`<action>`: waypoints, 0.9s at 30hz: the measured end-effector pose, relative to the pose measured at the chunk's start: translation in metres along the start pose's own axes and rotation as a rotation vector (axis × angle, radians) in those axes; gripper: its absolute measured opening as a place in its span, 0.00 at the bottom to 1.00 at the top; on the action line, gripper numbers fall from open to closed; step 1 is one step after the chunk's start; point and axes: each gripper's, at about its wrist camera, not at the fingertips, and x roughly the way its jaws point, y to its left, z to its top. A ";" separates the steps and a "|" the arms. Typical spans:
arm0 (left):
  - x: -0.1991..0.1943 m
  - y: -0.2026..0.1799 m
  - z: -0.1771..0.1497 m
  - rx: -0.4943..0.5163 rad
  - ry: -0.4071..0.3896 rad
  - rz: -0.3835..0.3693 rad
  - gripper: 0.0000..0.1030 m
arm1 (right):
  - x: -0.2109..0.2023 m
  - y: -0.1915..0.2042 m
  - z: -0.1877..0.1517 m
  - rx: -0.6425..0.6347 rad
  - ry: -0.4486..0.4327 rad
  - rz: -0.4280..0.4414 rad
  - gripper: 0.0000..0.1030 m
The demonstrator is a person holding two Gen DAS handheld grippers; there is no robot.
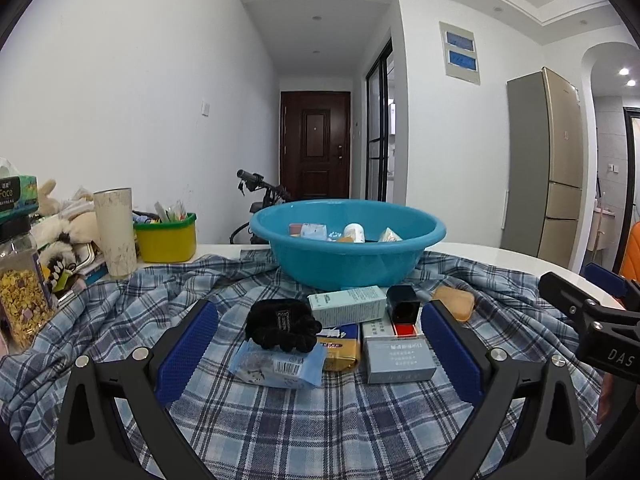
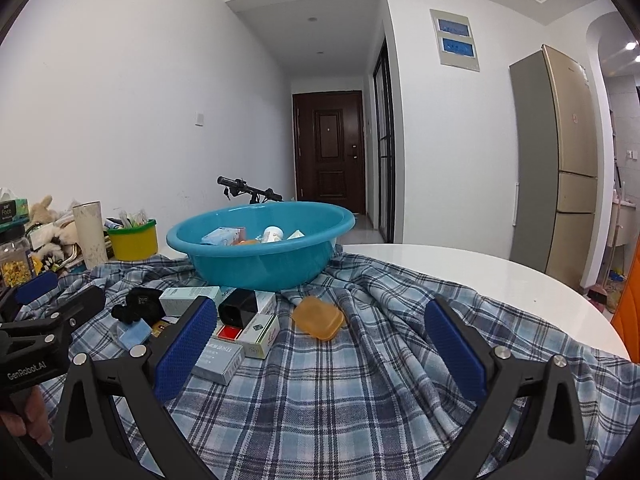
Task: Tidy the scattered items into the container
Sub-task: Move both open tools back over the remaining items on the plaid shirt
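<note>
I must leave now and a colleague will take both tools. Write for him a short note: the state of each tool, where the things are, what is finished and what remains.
Left tool: open, empty, low over the pile of items.
Right tool: open, empty, over bare plaid cloth, nearest the orange soap-like bar.
Blue basin stands on the cloth behind the pile.
Done: a few small packets and a white bottle already lie in the basin.
Left on the cloth: black scrunchie, blue wipes packet, gold box, mint carton, black cube, grey-blue box, a red item, a white box, the orange bar.
</note>
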 end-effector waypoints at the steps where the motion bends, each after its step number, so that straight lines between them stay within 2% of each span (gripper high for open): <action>1: -0.001 -0.001 0.000 0.002 -0.002 0.000 1.00 | 0.002 0.002 0.000 -0.008 0.011 -0.003 1.00; 27: 0.001 -0.001 -0.001 0.006 0.005 -0.004 1.00 | 0.004 0.003 0.000 -0.018 0.027 -0.016 1.00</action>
